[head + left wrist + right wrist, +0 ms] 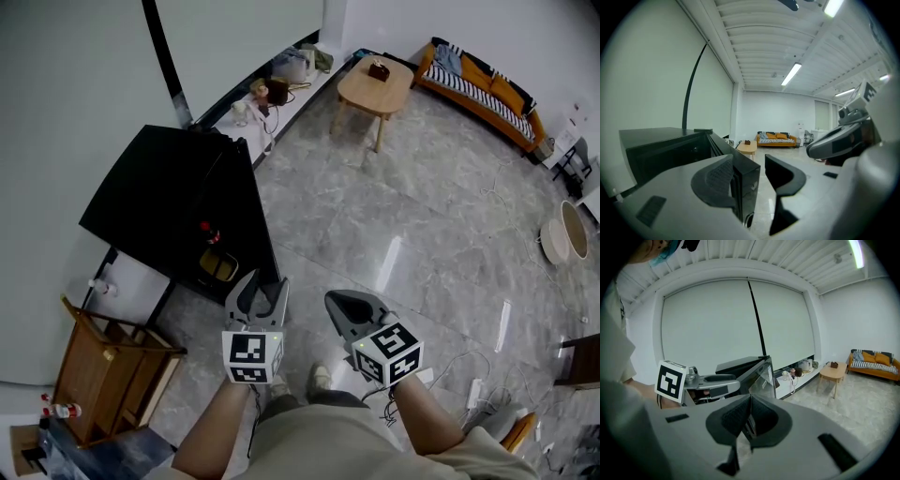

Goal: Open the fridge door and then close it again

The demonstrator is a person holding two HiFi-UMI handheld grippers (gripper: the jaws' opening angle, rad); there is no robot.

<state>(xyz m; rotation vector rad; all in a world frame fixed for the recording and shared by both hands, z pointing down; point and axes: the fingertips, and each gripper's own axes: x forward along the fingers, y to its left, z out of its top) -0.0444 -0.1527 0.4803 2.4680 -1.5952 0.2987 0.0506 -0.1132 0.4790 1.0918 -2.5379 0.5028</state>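
Where the grey, marble-patterned floor (412,234) runs glossy across the room, it mirrors the ceiling strip lights, and plain white walls close it in. A pale blind (731,319) with one black stripe down it covers the left wall.

At the far end stand a small wooden coffee table (375,86) and, behind it, an orange sofa (483,89) with striped cushions. A low white ledge (281,103) along the left wall carries a kettle, bags and other small items. Near left is a wooden crate (112,370), and a white round tub (567,230) sits at the right edge. Loose cables (469,384) lie on the floor at the near right. Nothing lies on the floor between the grippers and the fridge.

A black fridge (159,192) stands at the left, just in front of the grippers. Its door (745,180) is swung out at an angle, with its free edge towards the person, and a red item and something yellow show inside.

On the left gripper (258,286) the jaws stand wide apart. The door's black edge shows in the gap between them, close to the left pad. Whether it touches the pad cannot be told. Beside it, on the right, the right gripper (342,305) has its jaws pressed together with nothing between them.
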